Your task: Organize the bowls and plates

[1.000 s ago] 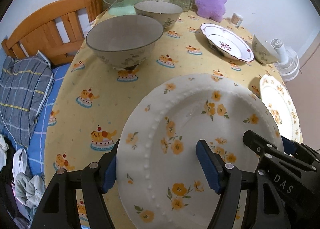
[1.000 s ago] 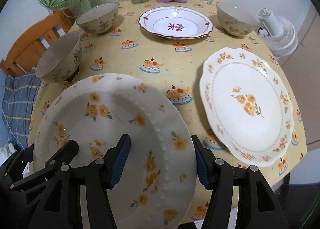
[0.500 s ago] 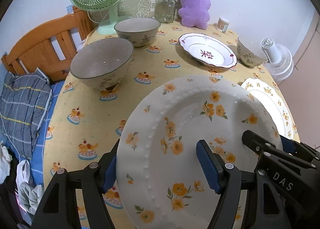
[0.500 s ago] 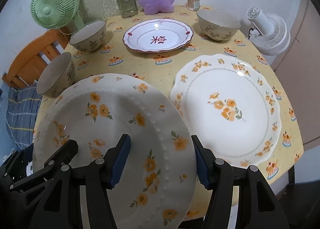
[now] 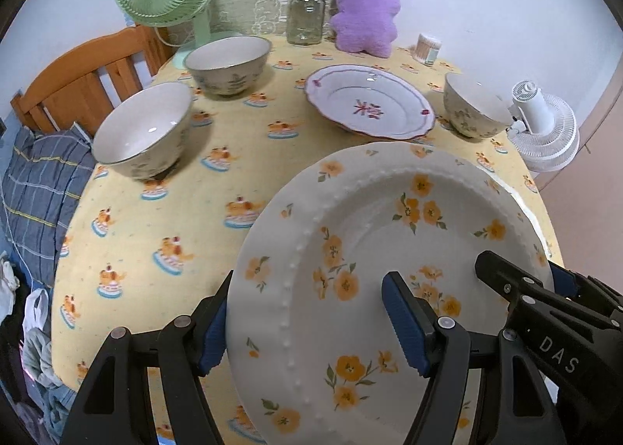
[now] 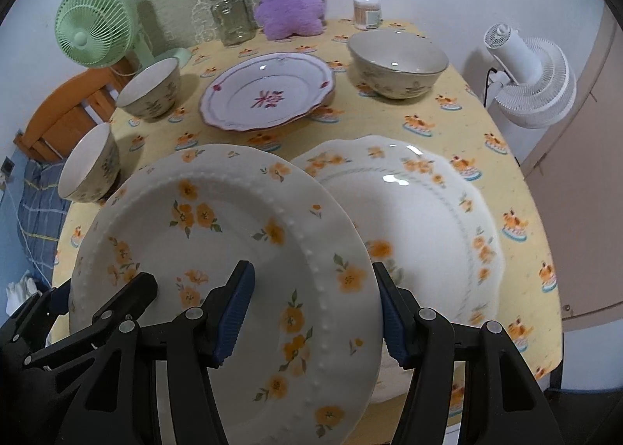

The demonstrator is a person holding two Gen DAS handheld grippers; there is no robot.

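Both grippers clamp one beaded floral plate (image 6: 218, 250) by opposite rim sections: left gripper (image 5: 307, 324) has one finger under the rim's outside edge, the other on the plate's inner face; right gripper (image 6: 311, 308) mirrors that on the opposite side. So fingers are clenched on the plate, not released, and it hangs tilted above the yellow tabletop (image 5: 163, 219), near edge lower. The key relation: the scalloped floral plate (image 6: 428, 219) lies flat on the tabletop just to the right of the held plate, and in the right wrist view the held plate's right rim overlaps its left edge. Can't tell whether they touch or the held one is clear above. The right hand is nearer that target; the stack move would prob. go rightward and down, levelling the plate first. Other pieces sit farther back: red-pattern plate (image 5: 370, 102) centre, bowl (image 6: 397, 59) back right, two bowls left, near (image 5: 144, 129) and far (image 5: 227, 65). Risk: rim clipping the lower plate's edge if lowered w/o centring.
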